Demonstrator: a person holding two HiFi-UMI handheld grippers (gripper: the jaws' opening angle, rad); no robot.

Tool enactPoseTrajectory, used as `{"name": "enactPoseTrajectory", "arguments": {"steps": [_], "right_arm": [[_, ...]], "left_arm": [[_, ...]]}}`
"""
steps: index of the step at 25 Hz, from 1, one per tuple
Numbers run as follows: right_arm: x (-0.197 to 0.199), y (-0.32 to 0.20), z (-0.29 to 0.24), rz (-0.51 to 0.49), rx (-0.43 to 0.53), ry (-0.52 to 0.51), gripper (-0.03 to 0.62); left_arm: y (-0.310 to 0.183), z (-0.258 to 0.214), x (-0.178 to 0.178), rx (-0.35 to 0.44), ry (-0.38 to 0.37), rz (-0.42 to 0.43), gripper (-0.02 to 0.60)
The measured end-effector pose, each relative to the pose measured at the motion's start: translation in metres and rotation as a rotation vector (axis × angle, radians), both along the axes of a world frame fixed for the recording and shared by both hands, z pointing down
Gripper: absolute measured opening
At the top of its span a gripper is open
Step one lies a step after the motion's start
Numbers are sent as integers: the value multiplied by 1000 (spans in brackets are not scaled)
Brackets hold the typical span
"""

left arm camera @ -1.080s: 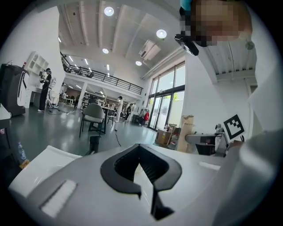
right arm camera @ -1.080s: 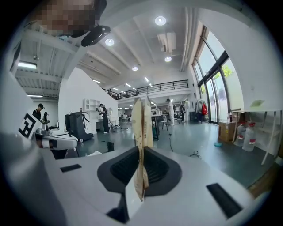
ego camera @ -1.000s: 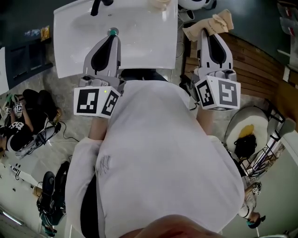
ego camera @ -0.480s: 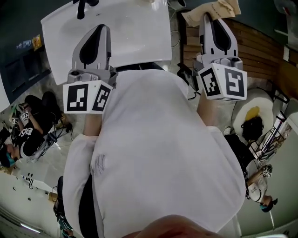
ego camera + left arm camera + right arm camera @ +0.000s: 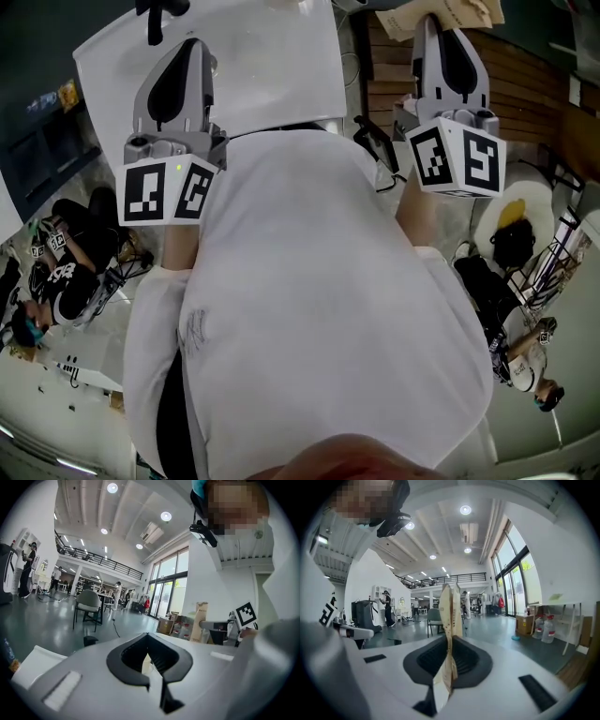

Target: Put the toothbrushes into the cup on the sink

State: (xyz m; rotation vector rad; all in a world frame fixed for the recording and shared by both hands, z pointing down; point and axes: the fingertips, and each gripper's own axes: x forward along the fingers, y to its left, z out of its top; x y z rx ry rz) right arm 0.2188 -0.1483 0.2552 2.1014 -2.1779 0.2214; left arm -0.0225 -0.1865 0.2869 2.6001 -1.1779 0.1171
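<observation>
In the head view my left gripper [image 5: 192, 43] hangs over the front part of the white sink [image 5: 272, 66]. In its own view my left gripper [image 5: 147, 657] has its jaws close together, with only a pale sliver between them that I cannot name. My right gripper [image 5: 432, 21] is held out past the sink's right side, shut on a flat beige folded piece [image 5: 461, 11]. In the right gripper view that beige piece [image 5: 451, 616] stands upright, pinched between the jaws of my right gripper [image 5: 449, 654]. No toothbrush or cup shows plainly.
A black tap [image 5: 155, 11] sits at the sink's back edge. Wooden boards [image 5: 530, 89] lie to the right of the sink. People sit on the floor at the left [image 5: 56, 277]. A white round seat with a yellow thing [image 5: 511, 214] stands at the right.
Both grippers have drifted outward and upward in the head view, and the sink has slid toward the top left. The right gripper keeps its hold on the beige piece.
</observation>
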Motion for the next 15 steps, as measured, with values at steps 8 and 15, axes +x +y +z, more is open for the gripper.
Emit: {"name": "enactPoseTrajectory", "arguments": {"steps": [8, 15], "right_arm": [[-4, -29, -5, -11, 18, 2, 35], [-4, -60, -12, -33, 60, 10, 34]], "left_arm": [[-15, 5, -13, -20, 1, -31, -3], [-22, 10, -17, -40, 2, -61, -3]]}}
